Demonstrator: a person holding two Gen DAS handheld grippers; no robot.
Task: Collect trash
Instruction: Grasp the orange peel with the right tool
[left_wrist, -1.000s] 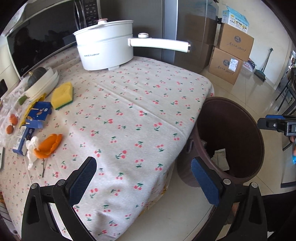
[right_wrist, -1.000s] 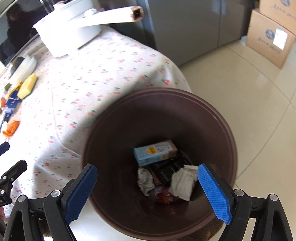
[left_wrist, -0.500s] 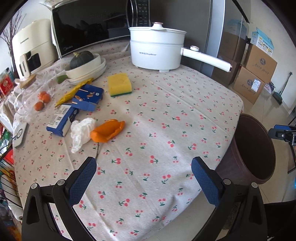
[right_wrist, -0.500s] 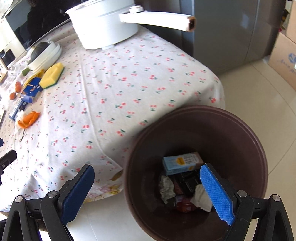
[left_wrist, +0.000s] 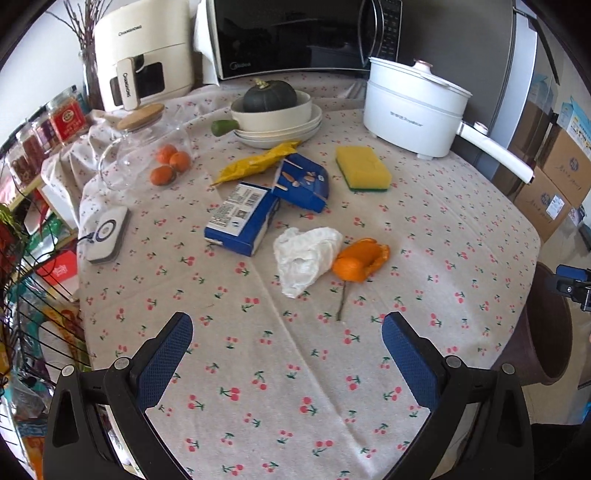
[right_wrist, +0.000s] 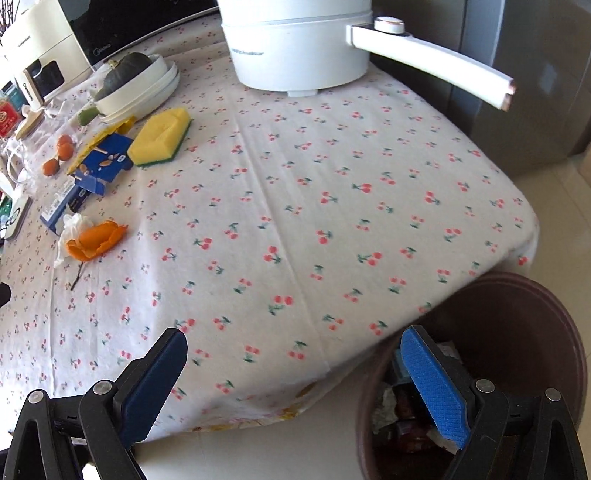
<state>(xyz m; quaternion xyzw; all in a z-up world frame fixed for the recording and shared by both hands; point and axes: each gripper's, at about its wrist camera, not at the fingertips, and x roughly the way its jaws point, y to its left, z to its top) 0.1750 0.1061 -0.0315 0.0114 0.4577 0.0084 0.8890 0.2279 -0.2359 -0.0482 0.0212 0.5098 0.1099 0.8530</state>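
Note:
On the cherry-print tablecloth (left_wrist: 424, 206) lie an orange peel (left_wrist: 360, 260), a crumpled white tissue (left_wrist: 304, 256), a thin twig (left_wrist: 341, 299), two blue cartons (left_wrist: 240, 219) (left_wrist: 303, 181) and a yellow wrapper (left_wrist: 258, 162). My left gripper (left_wrist: 286, 350) is open and empty, above the table short of the tissue and peel. My right gripper (right_wrist: 293, 373) is open and empty at the table's edge, beside the brown trash bin (right_wrist: 524, 332), which holds several pieces of trash. The peel (right_wrist: 94, 240) and tissue (right_wrist: 74, 225) also show at the left of the right wrist view.
A white electric pot (left_wrist: 413, 107) with a long handle (right_wrist: 432, 62), a yellow sponge (left_wrist: 364, 168), stacked bowls with a dark squash (left_wrist: 275, 110), a glass jar with oranges (left_wrist: 147, 151), a microwave (left_wrist: 295, 33) and an air fryer (left_wrist: 144, 51) stand at the back. Cardboard boxes (left_wrist: 554, 177) stand on the floor.
Both grippers have swung left from the bin toward the table. The left view now faces the trash on the cloth; the bin has slid to the right edge of both views.

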